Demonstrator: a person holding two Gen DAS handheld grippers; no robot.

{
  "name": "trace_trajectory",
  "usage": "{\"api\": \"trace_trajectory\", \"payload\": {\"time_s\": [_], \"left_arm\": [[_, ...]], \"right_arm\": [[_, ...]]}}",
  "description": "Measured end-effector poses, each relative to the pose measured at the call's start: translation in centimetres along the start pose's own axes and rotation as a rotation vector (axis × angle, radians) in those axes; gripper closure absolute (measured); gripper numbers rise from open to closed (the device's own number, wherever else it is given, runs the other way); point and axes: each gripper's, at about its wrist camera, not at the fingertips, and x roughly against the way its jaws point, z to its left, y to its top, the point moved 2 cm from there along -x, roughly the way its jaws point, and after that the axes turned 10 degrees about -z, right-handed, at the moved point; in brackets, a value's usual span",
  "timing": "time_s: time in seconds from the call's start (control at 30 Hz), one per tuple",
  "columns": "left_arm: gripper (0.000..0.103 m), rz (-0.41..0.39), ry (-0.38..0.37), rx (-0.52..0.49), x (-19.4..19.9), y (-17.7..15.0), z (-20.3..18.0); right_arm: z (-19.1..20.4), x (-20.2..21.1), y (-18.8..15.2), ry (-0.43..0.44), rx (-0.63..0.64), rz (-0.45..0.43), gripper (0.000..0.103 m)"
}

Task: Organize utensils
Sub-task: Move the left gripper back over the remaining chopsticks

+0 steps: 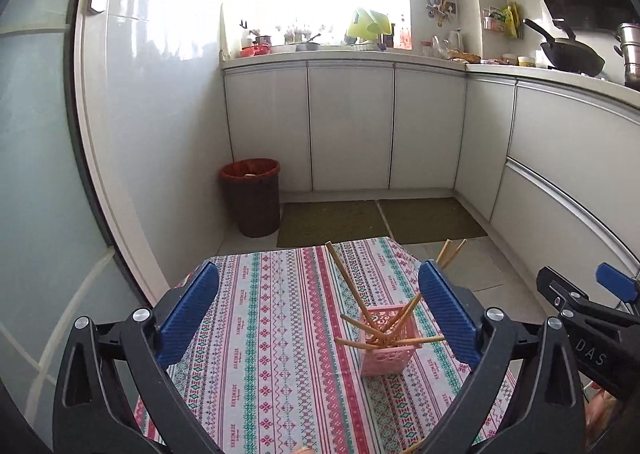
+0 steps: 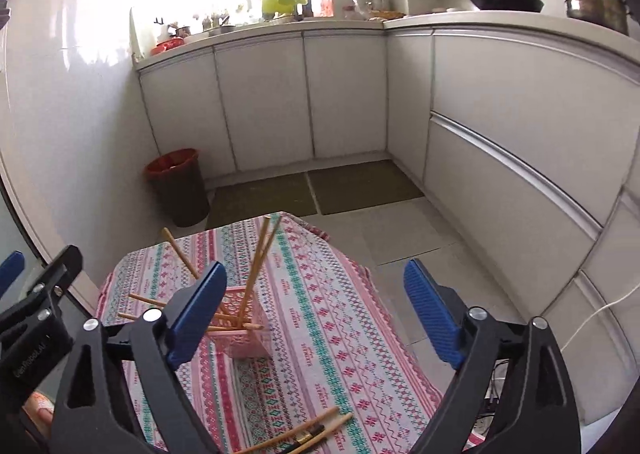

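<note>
A pink lattice utensil holder (image 1: 386, 354) stands on a small table with a patterned cloth (image 1: 280, 334). Several wooden chopsticks (image 1: 348, 282) stick out of it at angles. My left gripper (image 1: 320, 318) is open and empty, held above the table, with the holder just inside its right finger. In the right wrist view the holder (image 2: 244, 330) sits behind my left finger, with chopsticks (image 2: 262, 250) standing in it. My right gripper (image 2: 316, 314) is open and empty above the cloth (image 2: 340, 334). A few loose chopsticks (image 2: 308, 432) lie on the cloth near the front edge.
A dark bin with a red liner (image 1: 252, 197) stands on the floor by the wall. White cabinets (image 1: 352, 129) and a cluttered counter run behind and to the right. Two green mats (image 1: 332, 221) lie on the floor beyond the table.
</note>
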Motion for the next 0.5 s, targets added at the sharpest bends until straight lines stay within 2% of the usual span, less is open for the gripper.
{"api": "trace_trajectory", "payload": {"time_s": [0.1,0.33,0.43,0.5], "left_arm": [[0.007,0.012,-0.005,-0.018,0.3,-0.5,-0.2],[0.007,0.06,-0.034,-0.052,0.5,-2.0,-1.2],[0.007,0.107,-0.072,-0.085,0.3,-3.0,-2.0],[0.007,0.169,-0.114,-0.122,-0.3,-4.0,-2.7]], "right_arm": [[-0.8,0.7,-0.6,-0.034,0.006,-0.015,0.007],[-2.2,1.3,-2.1,-0.053,0.004,0.017,0.007],[-3.2,1.6,-3.0,-0.055,-0.014,0.042,0.007],[-4.2,1.8,-4.1,-0.063,-0.024,0.066,0.007]]}}
